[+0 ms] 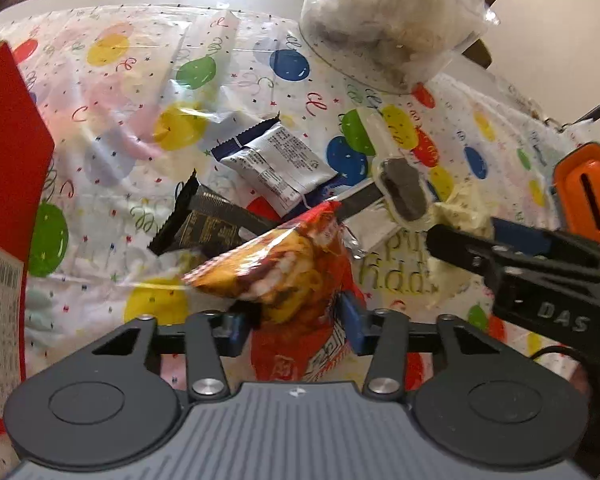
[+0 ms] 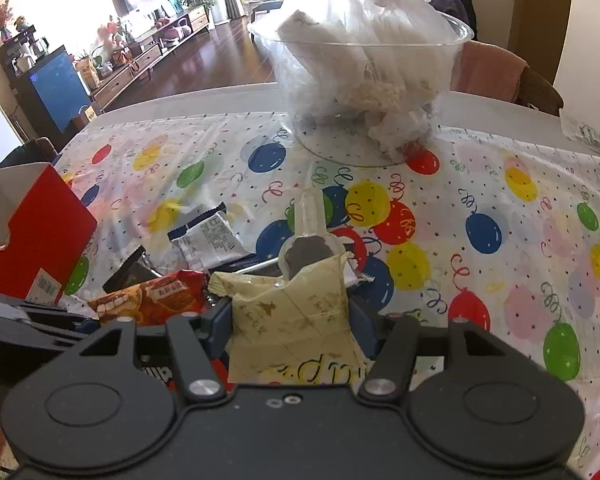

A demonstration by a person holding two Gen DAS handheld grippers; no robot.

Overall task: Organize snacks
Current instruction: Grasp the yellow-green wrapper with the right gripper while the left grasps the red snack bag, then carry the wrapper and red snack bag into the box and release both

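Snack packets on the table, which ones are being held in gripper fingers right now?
Two: the orange-red packet in the left gripper and the pale yellow packet in the right gripper. The white and black packets lie loose.

Two close wrist views facing across, sharing balloon tablecloth (image 1: 112,92) (image 2: 480,184)

Balloon-print tablecloth (image 2: 480,184), blue cabinet (image 2: 58,86).
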